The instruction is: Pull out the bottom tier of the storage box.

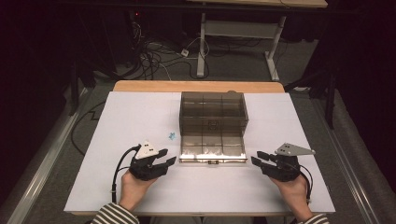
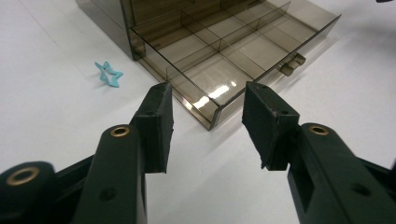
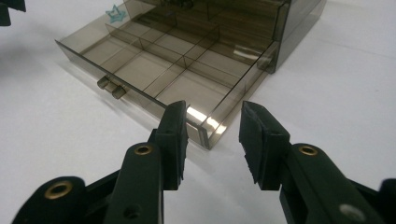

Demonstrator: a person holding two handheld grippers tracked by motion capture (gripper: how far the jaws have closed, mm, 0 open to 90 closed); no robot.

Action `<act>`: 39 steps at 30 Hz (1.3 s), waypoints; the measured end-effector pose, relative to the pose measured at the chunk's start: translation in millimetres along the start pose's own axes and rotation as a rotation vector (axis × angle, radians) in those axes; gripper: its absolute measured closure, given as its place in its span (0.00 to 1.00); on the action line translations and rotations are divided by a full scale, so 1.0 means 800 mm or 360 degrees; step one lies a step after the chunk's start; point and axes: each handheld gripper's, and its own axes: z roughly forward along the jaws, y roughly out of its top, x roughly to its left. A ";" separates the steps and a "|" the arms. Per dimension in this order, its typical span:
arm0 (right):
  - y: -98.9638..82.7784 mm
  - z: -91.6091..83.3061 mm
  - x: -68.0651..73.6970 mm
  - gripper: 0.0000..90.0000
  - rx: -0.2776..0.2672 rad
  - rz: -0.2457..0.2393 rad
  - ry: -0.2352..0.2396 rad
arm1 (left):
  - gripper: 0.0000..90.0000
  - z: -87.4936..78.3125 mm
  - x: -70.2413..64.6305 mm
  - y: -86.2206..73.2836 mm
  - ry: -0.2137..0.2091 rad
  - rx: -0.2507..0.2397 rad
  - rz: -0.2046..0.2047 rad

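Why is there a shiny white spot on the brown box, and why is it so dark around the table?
In both gripper views a lamp's glare glints off the drawer floor near its front corner; high view: the glare lies along the drawer's front compartments, the white table is lit, and the room beyond is dim.

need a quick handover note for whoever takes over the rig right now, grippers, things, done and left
Left gripper: open, holding nothing, at the pulled-out drawer's left front corner.
Right gripper: open, holding nothing, at its right front corner.
Smoky clear drawer: pulled out of its box toward the person, compartments look bare.
Blue star clip: lying on the white table, left of the drawer.
Done: drawer open.
Left, probably: put the star clip in a compartment and shut the drawer.
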 end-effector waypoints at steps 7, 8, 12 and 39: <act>-0.007 -0.017 -0.001 0.63 -0.0080 0.0015 -0.0031 | 0.54 -0.021 0.005 0.005 -0.0018 -0.0096 -0.0019; -0.008 -0.020 -0.001 0.62 -0.0091 0.0024 -0.0033 | 0.53 -0.024 0.006 0.005 -0.0019 -0.0107 -0.0018; -0.013 -0.029 -0.003 0.60 -0.0132 0.0052 -0.0040 | 0.53 -0.034 0.011 0.008 -0.0012 -0.0147 -0.0039; -0.042 -0.077 -0.015 0.41 -0.0362 0.0164 -0.0188 | 0.47 -0.087 0.035 0.017 0.0037 -0.0367 -0.0087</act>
